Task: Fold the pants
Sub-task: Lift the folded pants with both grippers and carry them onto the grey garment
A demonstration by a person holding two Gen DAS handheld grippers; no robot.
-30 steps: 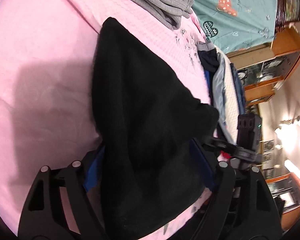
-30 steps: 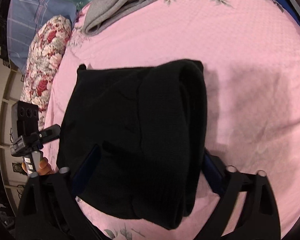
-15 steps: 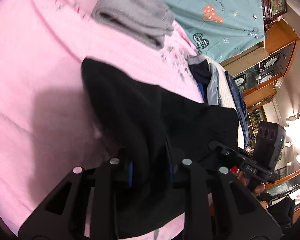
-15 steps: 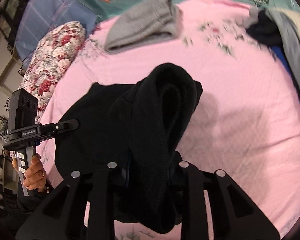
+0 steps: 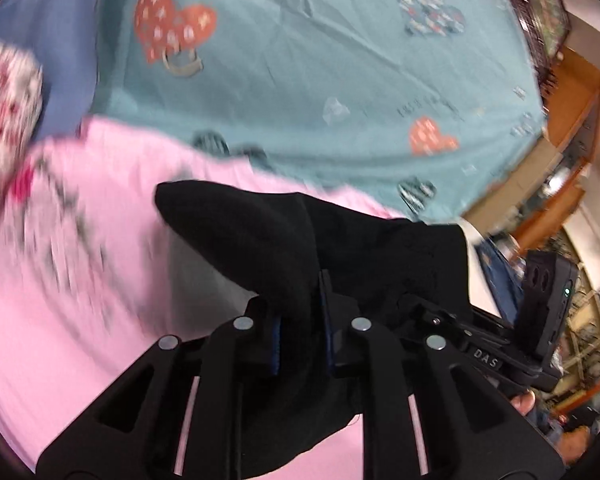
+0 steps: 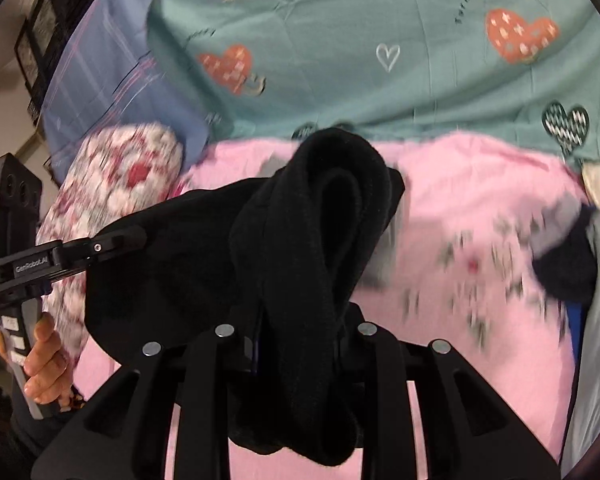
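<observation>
The black pants (image 5: 332, 248) are folded into a thick bundle and held up off the pink bedsheet (image 5: 60, 320). My left gripper (image 5: 300, 328) is shut on one end of the bundle. My right gripper (image 6: 296, 336) is shut on the other end of the black pants (image 6: 308, 240), whose rolled fold bulges between the fingers. Each gripper shows in the other's view: the right one (image 5: 500, 356) at the lower right, the left one (image 6: 60, 256) at the left with the hand holding it.
A teal cover with hearts (image 6: 380, 48) lies beyond the pink sheet (image 6: 480, 220). A floral pillow (image 6: 112, 184) and a blue pillow (image 6: 100, 80) are at the left. Stacked dark and grey clothes (image 6: 572, 264) lie at the right edge. Wooden furniture (image 5: 572, 112) stands beyond the bed.
Both grippers have closed on the black pants and lifted the bundle off the sheet. The views have tilted up toward the teal cover, and the background is motion-blurred.
</observation>
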